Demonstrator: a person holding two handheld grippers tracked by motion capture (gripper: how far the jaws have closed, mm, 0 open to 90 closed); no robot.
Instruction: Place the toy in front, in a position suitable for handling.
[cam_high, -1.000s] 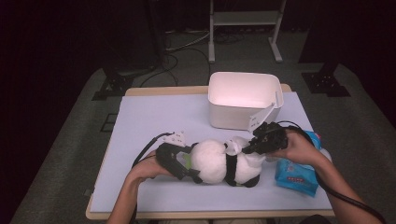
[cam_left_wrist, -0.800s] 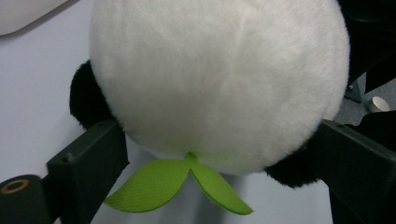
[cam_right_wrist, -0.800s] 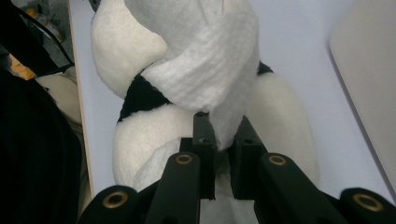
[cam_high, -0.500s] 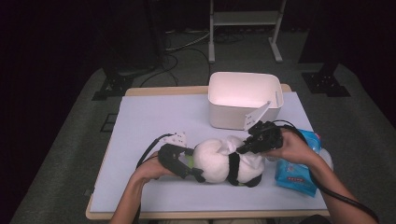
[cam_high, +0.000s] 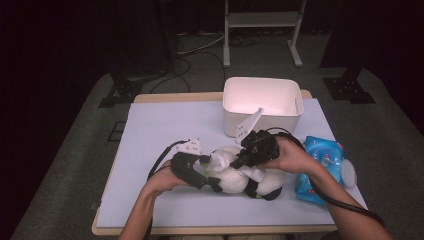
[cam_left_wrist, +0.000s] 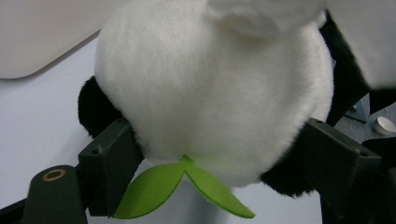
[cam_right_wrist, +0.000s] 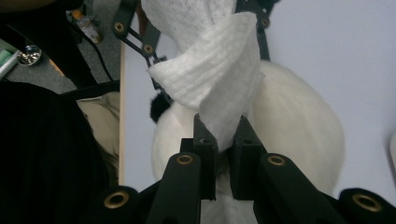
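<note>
The left gripper (cam_high: 202, 172) clamps the plush panda (cam_high: 240, 176) steady on the bench (cam_high: 165, 125) so the right gripper (cam_high: 239, 161), jaws pinching a white wipe (cam_right_wrist: 215, 74), can rub its fur.

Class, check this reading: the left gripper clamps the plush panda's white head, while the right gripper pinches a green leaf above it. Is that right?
One detail is wrong. The right gripper pinches a white wipe, not a green leaf, as the right gripper view shows. The green leaf hangs under the panda's head, which the left gripper does clamp.
</note>
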